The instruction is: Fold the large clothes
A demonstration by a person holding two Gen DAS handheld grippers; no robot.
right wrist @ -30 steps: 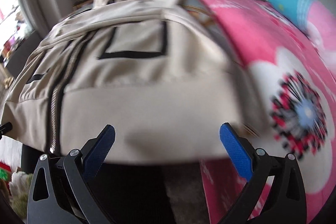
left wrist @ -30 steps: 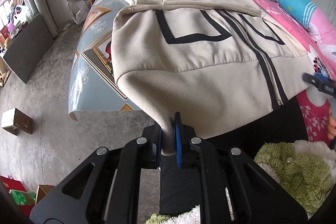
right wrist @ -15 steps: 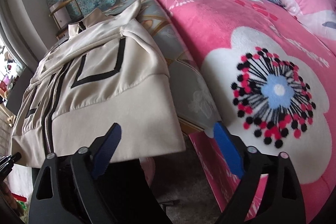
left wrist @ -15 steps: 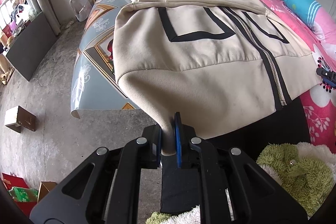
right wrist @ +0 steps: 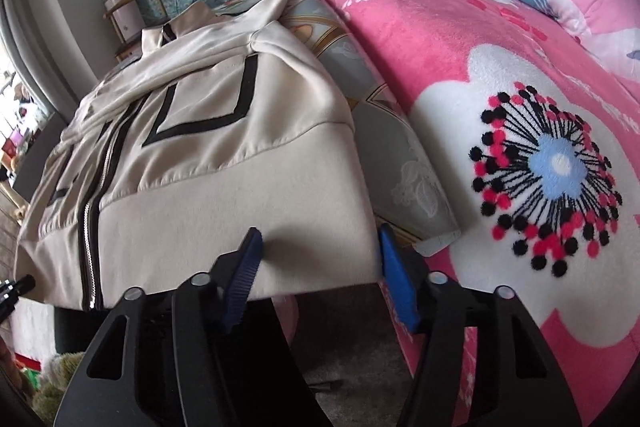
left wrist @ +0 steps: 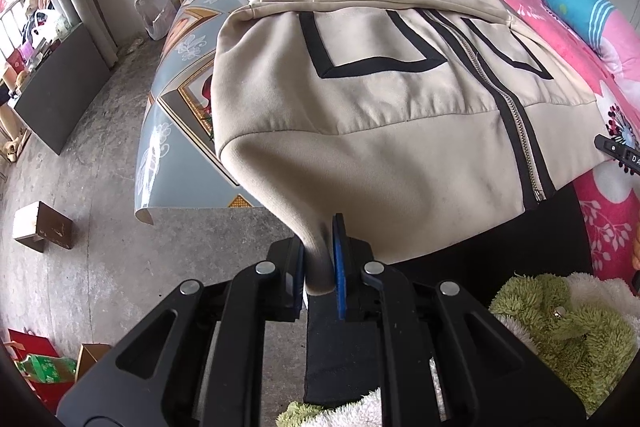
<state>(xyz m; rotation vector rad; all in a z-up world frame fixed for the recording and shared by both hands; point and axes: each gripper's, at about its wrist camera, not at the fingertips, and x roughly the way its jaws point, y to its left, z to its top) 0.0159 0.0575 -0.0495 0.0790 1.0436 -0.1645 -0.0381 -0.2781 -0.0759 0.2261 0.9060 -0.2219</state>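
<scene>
Patterned grey bed sheet beside pink floral blanket, bearing beige zip jacket with black trim; left gripper clamps near-left hem corner, right gripper closing astride near-right corner

The cream zip-up jacket is soft matt knit cloth with a metal zipper. The pink flowered blanket looks fleecy; the grey patterned table cover shines glossy; the grey concrete floor is rough.
</scene>
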